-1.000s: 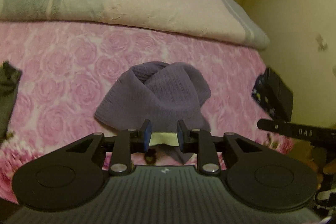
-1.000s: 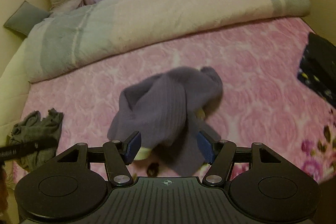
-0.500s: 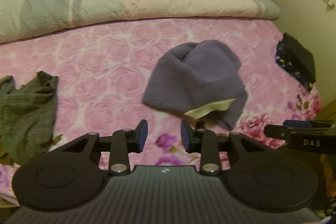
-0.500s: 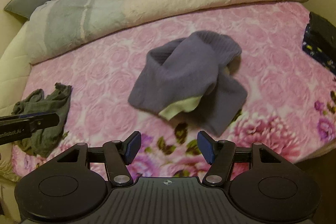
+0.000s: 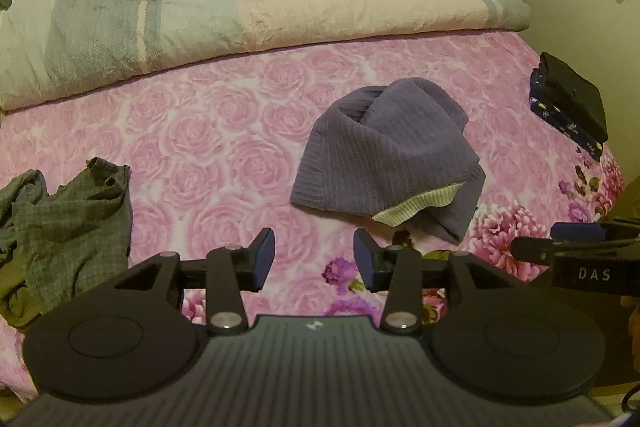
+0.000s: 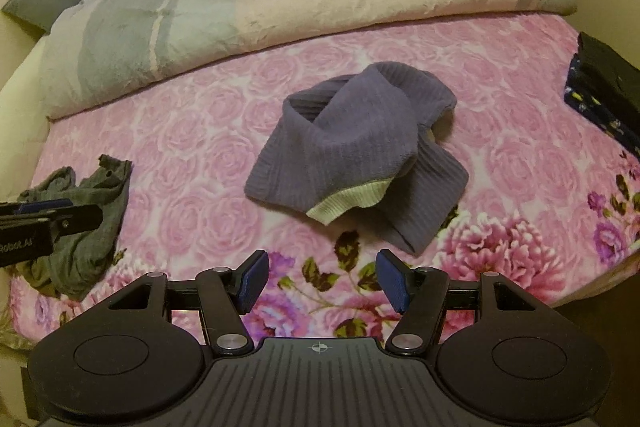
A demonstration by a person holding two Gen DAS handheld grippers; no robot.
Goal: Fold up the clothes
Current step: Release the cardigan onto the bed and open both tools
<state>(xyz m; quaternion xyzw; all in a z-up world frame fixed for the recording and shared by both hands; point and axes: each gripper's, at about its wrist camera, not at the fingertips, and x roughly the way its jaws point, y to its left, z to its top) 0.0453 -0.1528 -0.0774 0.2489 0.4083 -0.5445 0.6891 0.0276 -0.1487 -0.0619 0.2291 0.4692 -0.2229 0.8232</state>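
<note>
We see the big pink bed (image 5: 224, 115) below both our grippers. The purple sweater (image 5: 384, 155) lies bunched ahead of us, just past our fingertips. Our left gripper (image 5: 315, 259) has just been opening and holds nothing. Our right gripper (image 6: 320, 281) is wide apart and holds nothing too.

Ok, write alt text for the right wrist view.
A purple sweater with a pale green hem lies loosely bundled on a pink rose-patterned bedspread, beyond the open, empty right gripper. A crumpled grey garment lies at the left, folded dark clothes at the right.
</note>
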